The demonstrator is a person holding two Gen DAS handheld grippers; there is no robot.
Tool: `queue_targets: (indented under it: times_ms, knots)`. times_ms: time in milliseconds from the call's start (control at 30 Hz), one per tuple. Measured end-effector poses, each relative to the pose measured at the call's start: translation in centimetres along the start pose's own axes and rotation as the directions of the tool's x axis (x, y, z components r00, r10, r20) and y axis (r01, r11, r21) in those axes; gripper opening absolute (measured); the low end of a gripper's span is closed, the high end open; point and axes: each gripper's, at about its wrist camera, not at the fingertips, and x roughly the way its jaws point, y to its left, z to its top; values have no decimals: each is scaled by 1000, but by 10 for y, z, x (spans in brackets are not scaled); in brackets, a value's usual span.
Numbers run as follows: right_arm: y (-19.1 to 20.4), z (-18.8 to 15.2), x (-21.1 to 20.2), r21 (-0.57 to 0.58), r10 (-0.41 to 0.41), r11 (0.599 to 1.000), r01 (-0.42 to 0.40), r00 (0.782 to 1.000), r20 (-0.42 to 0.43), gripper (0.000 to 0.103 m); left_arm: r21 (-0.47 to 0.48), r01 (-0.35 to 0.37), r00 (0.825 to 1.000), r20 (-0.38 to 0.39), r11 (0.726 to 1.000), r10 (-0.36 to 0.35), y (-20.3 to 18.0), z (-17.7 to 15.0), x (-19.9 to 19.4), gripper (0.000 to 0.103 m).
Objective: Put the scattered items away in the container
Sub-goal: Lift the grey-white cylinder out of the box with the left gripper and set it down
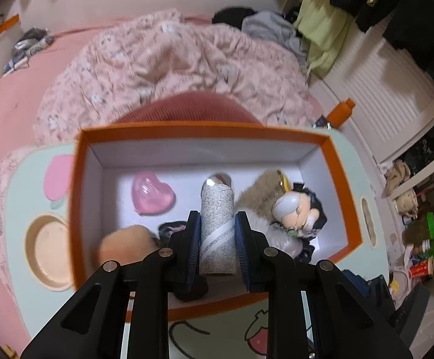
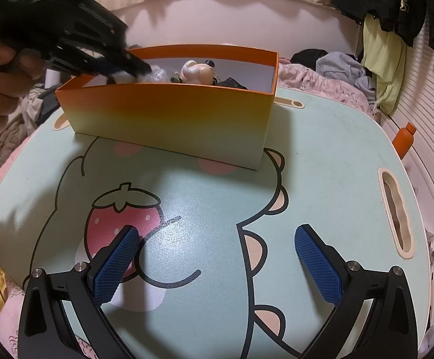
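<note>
My left gripper [image 1: 217,220] is shut on a glittery silver tube [image 1: 217,233] and holds it over the open orange box [image 1: 202,133]. Inside the box lie a pink heart [image 1: 152,194], a doll with a fur-trimmed coat [image 1: 288,209], a tan round thing [image 1: 127,245] and a dark item. In the right wrist view the box [image 2: 169,119] stands at the far side of the lap table [image 2: 321,179], with the left gripper [image 2: 139,67] reaching into it. My right gripper [image 2: 217,239] is open and empty, low over the table's printed cartoon.
The lap table rests on a bed with a pink quilt [image 1: 172,65]. The table has a round cup recess [image 1: 51,248] and a handle slot [image 2: 396,212]. An orange bottle [image 2: 405,140] stands beside the table on the right. Clothes [image 2: 378,68] hang nearby.
</note>
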Motion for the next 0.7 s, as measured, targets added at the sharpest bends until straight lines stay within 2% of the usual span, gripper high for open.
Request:
queue_targets:
  times_ms: [100, 233, 333, 467, 567, 700]
  knots:
    - [0, 0, 0, 1, 0, 1000, 0, 1000, 0, 103, -6, 53, 997, 63, 999, -52, 0, 0, -27, 24]
    - [0, 0, 0, 0, 0, 1000, 0, 1000, 0, 103, 37, 147, 977, 148, 988, -151, -11, -13, -67, 24]
    - [0, 0, 0, 1, 1, 1000, -1, 1000, 0, 103, 81, 203, 961, 174, 976, -215, -22, -40, -82, 25]
    - [0, 0, 0, 0, 1, 1000, -1, 1000, 1, 103, 84, 243, 952, 169, 966, -255, -21, -85, -70, 25]
    - [0, 0, 0, 0, 2, 1000, -2, 1000, 1, 103, 62, 240, 955, 164, 969, -247, -15, -110, -55, 25]
    - [-1, 0, -1, 0, 2, 1000, -2, 1000, 1, 103, 32, 152, 969, 194, 988, -155, -7, -127, -31, 25]
